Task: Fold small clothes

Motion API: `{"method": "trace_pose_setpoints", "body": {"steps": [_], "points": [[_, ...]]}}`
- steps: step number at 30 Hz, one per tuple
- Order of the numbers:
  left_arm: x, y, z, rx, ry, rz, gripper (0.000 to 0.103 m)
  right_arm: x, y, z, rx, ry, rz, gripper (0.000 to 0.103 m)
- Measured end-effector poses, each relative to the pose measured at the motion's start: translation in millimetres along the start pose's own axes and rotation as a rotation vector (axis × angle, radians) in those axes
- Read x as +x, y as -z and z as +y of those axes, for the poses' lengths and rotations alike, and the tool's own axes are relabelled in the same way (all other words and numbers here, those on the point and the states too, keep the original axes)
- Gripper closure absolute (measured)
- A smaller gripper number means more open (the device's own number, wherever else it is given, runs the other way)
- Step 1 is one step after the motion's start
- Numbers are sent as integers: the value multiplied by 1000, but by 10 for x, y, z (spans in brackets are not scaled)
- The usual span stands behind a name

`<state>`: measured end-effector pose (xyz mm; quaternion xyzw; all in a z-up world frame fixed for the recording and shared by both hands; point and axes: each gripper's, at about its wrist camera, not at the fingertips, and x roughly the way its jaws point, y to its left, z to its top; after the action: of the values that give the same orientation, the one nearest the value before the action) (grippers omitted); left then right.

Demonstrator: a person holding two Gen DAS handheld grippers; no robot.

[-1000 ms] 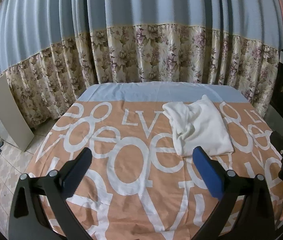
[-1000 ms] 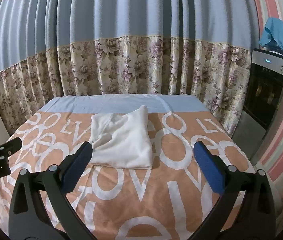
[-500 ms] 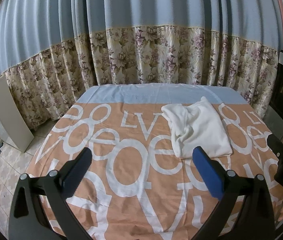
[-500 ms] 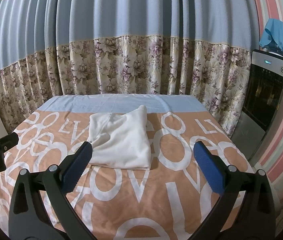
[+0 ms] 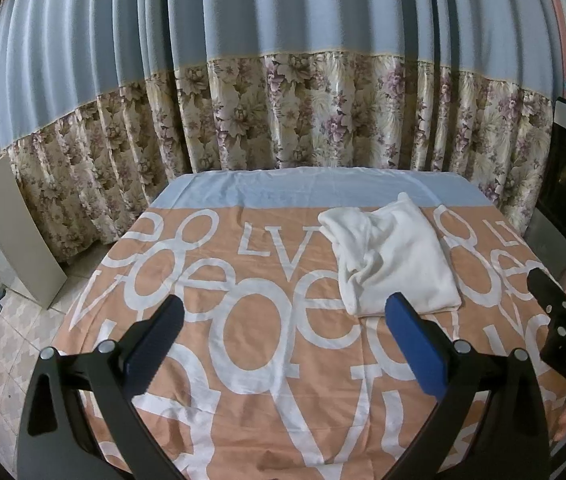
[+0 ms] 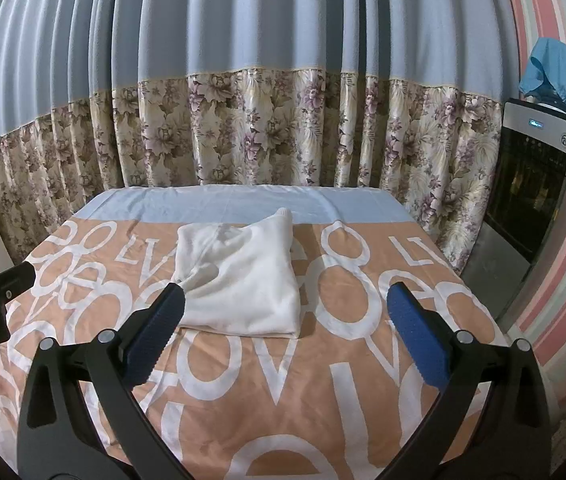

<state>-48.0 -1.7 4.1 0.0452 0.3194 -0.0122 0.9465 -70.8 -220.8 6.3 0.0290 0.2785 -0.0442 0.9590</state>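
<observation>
Left gripper [image 5: 283, 332], fingers [image 5: 415, 344] spread wide, hangs above the bedspread [image 5: 243, 360] near a folded white garment [image 5: 399, 264].

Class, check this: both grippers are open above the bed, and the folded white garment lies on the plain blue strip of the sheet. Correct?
Not quite. The white garment lies on the orange lettered part of the bedcover, as the right wrist view shows. Left gripper and right gripper are open.
</observation>
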Motion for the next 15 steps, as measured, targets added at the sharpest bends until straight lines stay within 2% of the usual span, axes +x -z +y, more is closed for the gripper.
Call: {"method": "trace_pose_setpoints", "body": {"steps": [15], "points": [[-10, 2, 0, 4, 0, 4, 2, 6, -10, -2, -1, -1, 2, 3]]}}
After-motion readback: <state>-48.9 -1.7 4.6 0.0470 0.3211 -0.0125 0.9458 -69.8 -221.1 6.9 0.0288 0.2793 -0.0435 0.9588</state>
